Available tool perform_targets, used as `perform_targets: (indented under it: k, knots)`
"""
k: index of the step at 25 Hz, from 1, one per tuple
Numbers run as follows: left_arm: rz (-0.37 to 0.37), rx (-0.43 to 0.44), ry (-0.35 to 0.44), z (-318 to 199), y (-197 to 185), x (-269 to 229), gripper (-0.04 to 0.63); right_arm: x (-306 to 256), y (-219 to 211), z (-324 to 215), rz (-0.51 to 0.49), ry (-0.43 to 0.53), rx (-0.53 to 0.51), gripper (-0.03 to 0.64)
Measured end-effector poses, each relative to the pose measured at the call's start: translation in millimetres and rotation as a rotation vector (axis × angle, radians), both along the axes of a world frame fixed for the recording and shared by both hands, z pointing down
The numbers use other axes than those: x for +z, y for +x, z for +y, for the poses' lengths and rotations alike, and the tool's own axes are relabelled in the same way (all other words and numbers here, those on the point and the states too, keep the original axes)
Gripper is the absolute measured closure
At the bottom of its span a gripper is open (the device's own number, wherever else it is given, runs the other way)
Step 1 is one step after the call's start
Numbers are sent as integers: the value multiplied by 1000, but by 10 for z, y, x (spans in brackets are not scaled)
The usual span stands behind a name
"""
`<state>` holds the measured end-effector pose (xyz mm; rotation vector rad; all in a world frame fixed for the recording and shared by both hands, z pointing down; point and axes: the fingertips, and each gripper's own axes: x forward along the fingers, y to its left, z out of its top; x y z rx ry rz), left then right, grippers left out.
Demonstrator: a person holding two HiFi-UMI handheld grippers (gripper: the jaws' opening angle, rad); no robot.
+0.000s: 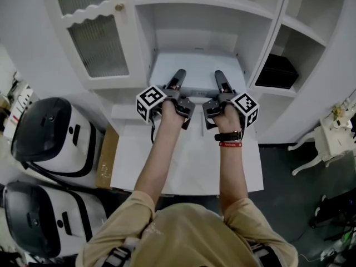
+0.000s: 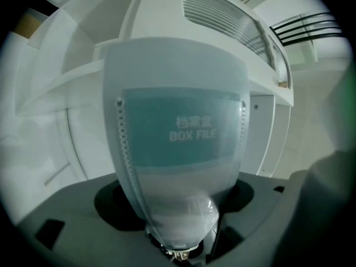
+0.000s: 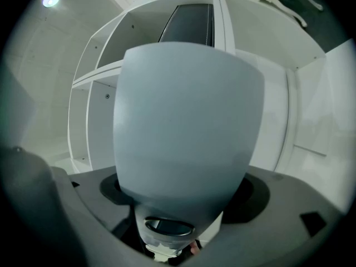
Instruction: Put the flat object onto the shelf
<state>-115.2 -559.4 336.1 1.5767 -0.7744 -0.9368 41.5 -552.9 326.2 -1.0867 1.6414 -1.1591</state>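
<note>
Nearly done, I judge: the box file [image 1: 197,68] seems to lie flat in the shelf [image 1: 143,43] bay at twelve o'clock. The left gripper [image 1: 179,78] and right gripper [image 1: 220,79] clamp its near edge; releasing remains.

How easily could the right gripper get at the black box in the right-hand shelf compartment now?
Probably not yet. The right gripper is clamped on the box file, shared with the left gripper, and a white shelf divider stands between it and the black box. That compartment's front looks open, though.
</note>
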Motion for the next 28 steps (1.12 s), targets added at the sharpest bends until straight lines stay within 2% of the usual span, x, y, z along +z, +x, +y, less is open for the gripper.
perform_targets:
  k: [4, 8, 14, 21, 24, 28]
  knots:
    - [-20, 24, 42, 69, 15, -20, 242, -35, 47, 62, -4, 65, 34, 200]
    - [-34, 54, 103, 121, 42, -93, 195, -66, 98, 117, -42, 119, 91, 149]
    - [-75, 79, 164, 243, 78, -121, 161, -115, 44, 229, -23, 173, 75, 115]
    - [-87, 80, 196, 479, 50, -73, 147, -80, 27, 470, -23, 211, 61, 91]
    - [-94, 68, 204, 621, 15, -16, 147, 2, 41, 617, 23, 220, 65, 92]
    - [-137, 60, 214, 853, -28, 74, 147, 106, 34, 862, 148, 232, 53, 92]
